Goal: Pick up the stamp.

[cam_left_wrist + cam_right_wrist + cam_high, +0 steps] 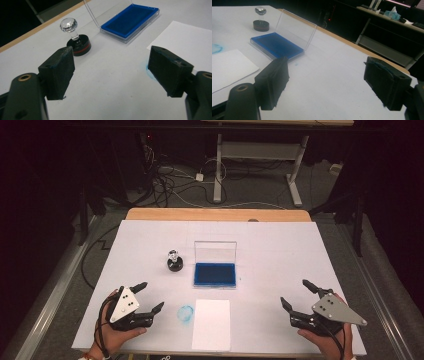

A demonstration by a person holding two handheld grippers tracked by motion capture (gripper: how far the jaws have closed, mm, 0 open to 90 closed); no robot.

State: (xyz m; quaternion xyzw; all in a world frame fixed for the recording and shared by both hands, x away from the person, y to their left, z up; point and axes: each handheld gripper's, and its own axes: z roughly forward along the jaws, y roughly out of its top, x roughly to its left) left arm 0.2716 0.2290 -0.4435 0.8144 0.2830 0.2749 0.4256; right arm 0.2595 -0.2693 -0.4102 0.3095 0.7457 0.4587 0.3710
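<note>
A round black stamp with a clear crystal knob (174,260) (76,41) (261,23) stands upright left of a blue ink pad (215,274) (130,21) (277,45), whose clear lid stands raised. A white sheet of paper (211,324) (185,42) (229,67) lies near the front edge, with a blue ring-shaped ink mark (185,313) beside it. My left gripper (152,296) (111,72) rests open at the front left, nothing between its jaws. My right gripper (295,294) (325,82) rests open at the front right, holding nothing.
The table (280,250) has a white top with a wooden strip along its far edge. Beyond it are a dark floor with cables (170,180) and the white legs of another desk (218,175). A person's hands hold both grippers at the near edge.
</note>
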